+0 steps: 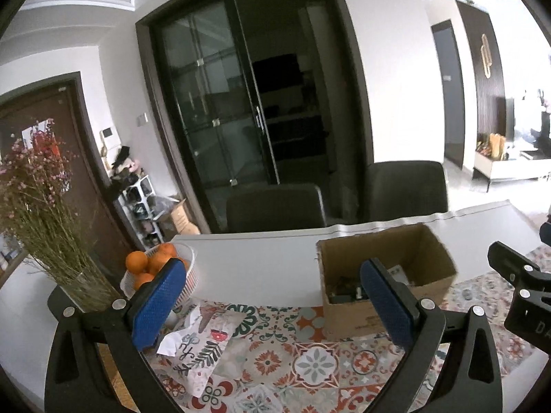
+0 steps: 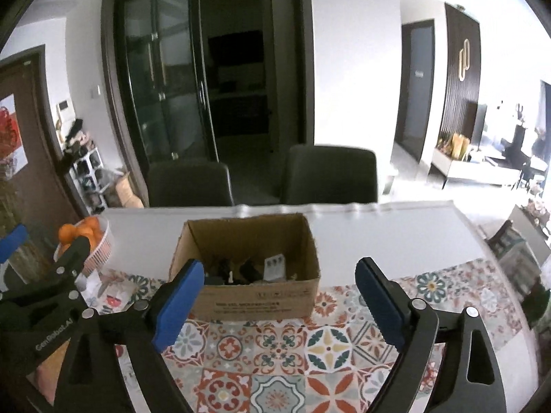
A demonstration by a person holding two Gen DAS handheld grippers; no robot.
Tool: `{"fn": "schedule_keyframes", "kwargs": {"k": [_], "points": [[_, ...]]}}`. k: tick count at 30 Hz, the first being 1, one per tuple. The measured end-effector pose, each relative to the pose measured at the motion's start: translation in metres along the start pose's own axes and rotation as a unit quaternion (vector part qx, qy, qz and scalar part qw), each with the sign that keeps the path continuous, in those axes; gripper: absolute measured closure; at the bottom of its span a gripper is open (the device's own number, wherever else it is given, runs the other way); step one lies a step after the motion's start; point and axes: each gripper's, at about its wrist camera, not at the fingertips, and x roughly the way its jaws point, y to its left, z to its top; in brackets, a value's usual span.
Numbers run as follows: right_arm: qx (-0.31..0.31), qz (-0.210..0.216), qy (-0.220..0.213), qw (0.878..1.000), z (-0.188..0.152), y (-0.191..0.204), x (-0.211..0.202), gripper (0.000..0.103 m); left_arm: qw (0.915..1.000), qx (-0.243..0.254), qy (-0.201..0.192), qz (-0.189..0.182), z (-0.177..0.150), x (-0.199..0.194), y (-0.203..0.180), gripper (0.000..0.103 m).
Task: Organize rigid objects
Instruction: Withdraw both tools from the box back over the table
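The cardboard box (image 2: 246,268) sits open-topped at the table's (image 2: 396,237) middle, at twelve o'clock from the right gripper (image 2: 279,304), holding dark hard pieces and a pale card; the sorting looks largely done, since no loose rigid things show on the patterned tile-print cloth (image 2: 310,351). Both the right gripper and the left gripper (image 1: 275,306) stand spread and empty. A ribbed white basket (image 1: 186,275) of oranges sits at ten o'clock.

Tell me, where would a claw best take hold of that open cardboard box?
Probably by a side wall at the top rim of the cardboard box, coming from above: the top is open, so one finger can go inside and one outside. The whole box looks wider than the right claw.
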Motion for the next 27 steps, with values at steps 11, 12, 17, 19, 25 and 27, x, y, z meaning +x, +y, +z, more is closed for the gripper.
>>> {"fn": "schedule_keyframes", "kwargs": {"k": [11,12,17,19,25,27], "points": [[-0.016,-0.036,-0.078,0.996,-0.008,0.001,-0.082,0.006,0.9991,-0.021,-0.037,-0.001,-0.01,-0.066,0.014,0.0],[-0.017,-0.038,-0.082,0.996,-0.009,0.001,-0.087,0.006,0.999,-0.021,-0.04,0.0,-0.011,-0.07,0.014,0.0],[-0.016,-0.046,-0.103,0.993,-0.016,0.001,-0.111,0.003,0.9983,-0.028,-0.047,-0.017,-0.017,-0.093,0.021,0.0],[-0.013,-0.043,-0.107,0.993,-0.02,0.002,-0.118,0.003,0.9981,-0.031,-0.049,-0.023,-0.019,-0.099,0.023,0.0],[-0.008,-0.03,-0.102,0.994,-0.033,0.003,-0.127,0.003,0.9974,-0.036,-0.047,-0.042,-0.028,-0.108,0.026,0.0],[-0.008,-0.029,-0.101,0.994,-0.036,0.003,-0.126,0.003,0.9972,-0.036,-0.048,-0.044,-0.03,-0.11,0.027,0.0]]}}
